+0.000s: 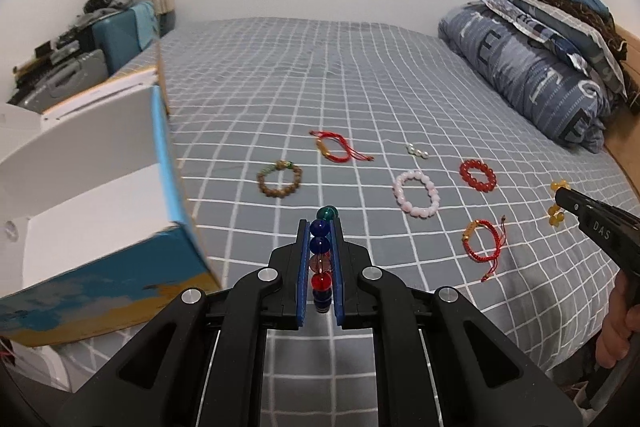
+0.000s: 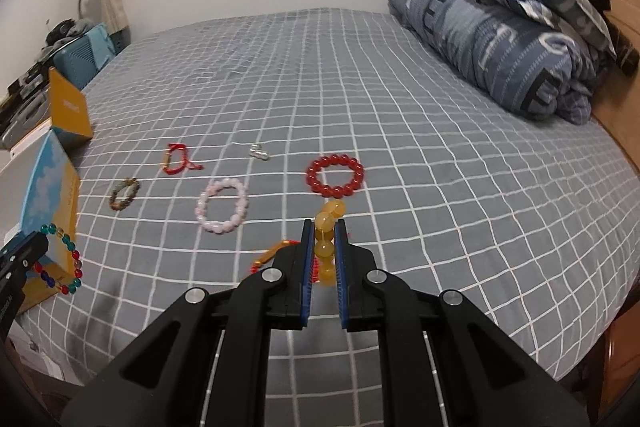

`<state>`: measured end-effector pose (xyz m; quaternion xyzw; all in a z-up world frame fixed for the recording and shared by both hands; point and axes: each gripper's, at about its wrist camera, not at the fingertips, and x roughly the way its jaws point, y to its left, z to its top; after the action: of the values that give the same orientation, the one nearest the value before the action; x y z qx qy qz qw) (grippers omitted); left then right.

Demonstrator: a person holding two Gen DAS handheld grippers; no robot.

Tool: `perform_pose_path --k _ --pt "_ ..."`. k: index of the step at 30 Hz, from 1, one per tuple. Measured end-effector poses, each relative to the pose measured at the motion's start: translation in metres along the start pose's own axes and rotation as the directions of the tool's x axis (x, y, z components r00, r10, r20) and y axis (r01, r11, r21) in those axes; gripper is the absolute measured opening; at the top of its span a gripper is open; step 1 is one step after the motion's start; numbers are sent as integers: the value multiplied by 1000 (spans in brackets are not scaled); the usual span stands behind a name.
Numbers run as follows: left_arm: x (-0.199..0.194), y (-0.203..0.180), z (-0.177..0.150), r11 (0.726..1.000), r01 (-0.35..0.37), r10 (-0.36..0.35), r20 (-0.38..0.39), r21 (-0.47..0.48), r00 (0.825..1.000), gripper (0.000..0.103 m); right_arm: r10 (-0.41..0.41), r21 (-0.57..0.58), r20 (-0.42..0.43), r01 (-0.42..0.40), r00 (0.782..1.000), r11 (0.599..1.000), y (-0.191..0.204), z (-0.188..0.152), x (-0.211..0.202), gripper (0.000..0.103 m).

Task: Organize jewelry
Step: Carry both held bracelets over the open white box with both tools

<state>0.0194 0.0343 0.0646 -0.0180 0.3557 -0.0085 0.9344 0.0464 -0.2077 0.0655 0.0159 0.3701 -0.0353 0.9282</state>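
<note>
My left gripper [image 1: 321, 227] is shut on a multicoloured glass bead bracelet [image 1: 321, 259], held above the bed beside the open box [image 1: 96, 195]; the bracelet also shows in the right wrist view [image 2: 64, 259]. My right gripper [image 2: 324, 227] is shut on a yellow bead bracelet [image 2: 325, 247], also seen in the left wrist view [image 1: 557, 203]. On the bed lie a brown bead bracelet [image 1: 279, 179], a pink bead bracelet [image 1: 416, 194], a red bead bracelet [image 1: 478, 175], two red cord bracelets [image 1: 334, 147] [image 1: 482, 241] and small pearl pieces [image 1: 417, 151].
The grey checked bedsheet [image 1: 360, 87] covers the bed. A rolled blue duvet and pillows [image 1: 532, 59] lie at the right. Suitcases and clutter [image 1: 80, 43] stand beyond the bed's left edge. The box's orange lid [image 2: 68, 111] stands up.
</note>
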Motion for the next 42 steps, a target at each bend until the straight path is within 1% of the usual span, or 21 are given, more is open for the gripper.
perform_pose_path --k 6,11,22,28,33,38,42 --pt "-26 20 0 999 -30 31 27 -25 999 9 30 -39 28 -29 999 999 28 3 -23 9" --pt "-50 41 -1 997 -65 67 49 -49 997 9 66 -68 40 -63 997 996 59 7 -38 9" --pt "-89 92 -1 983 -144 153 85 -112 984 9 162 -148 48 -154 986 977 142 14 -60 9" --pt "-107 135 -1 962 -208 226 88 -177 970 9 231 -195 43 -218 972 956 193 14 -70 9" --pt "-115 167 1 944 -248 271 81 -216 959 9 286 -235 39 -269 958 934 235 16 -78 9" --pt "-115 196 0 929 -274 297 60 -250 953 9 340 -273 30 -320 940 907 276 17 -85 9" --pt "-109 221 -2 911 -301 322 33 -282 946 9 374 -302 18 -351 927 886 307 14 -88 9"
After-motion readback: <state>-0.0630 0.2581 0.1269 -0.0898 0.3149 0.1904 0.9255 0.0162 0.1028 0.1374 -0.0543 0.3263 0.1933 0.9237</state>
